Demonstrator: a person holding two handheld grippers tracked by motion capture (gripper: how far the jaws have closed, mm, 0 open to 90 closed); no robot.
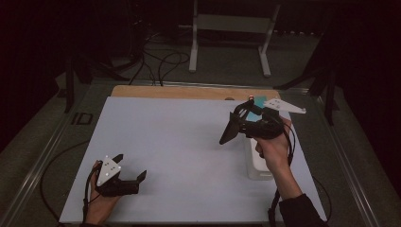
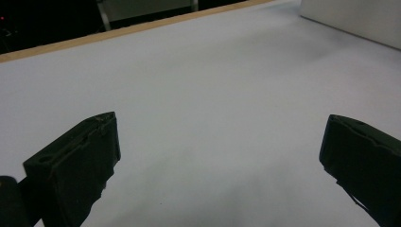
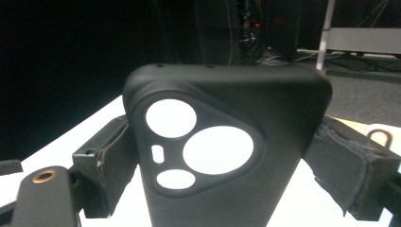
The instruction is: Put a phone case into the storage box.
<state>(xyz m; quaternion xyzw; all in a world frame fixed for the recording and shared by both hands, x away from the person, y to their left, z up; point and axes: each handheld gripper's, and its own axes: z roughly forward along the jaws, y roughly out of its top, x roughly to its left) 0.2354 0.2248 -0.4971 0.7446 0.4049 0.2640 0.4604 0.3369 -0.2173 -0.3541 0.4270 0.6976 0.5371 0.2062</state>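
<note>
**Phone case lifted, not yet set down**

Your right gripper (image 1: 230, 128) holds a black phone case (image 3: 227, 146) clear of the table, above the right half of the white mat (image 1: 179, 142) and nearer its far edge. In the right gripper view the jaws press on the case's two long sides, with the back of the case and its camera cut-outs facing the lens; the grip looks firm and roughly centred. Just below your right hand sits a white box (image 1: 257, 165) near the mat's right edge; something teal lies under the gripper, too hidden to identify. Your left gripper (image 1: 130, 168) rests near the mat's front left corner, jaws wide apart and holding nothing; the left gripper view shows bare mat between them. Judged from this, the pick-up is done. What remains is the carry and the placement, whose target cannot be told. The left gripper has no share in the work so far.
</note>
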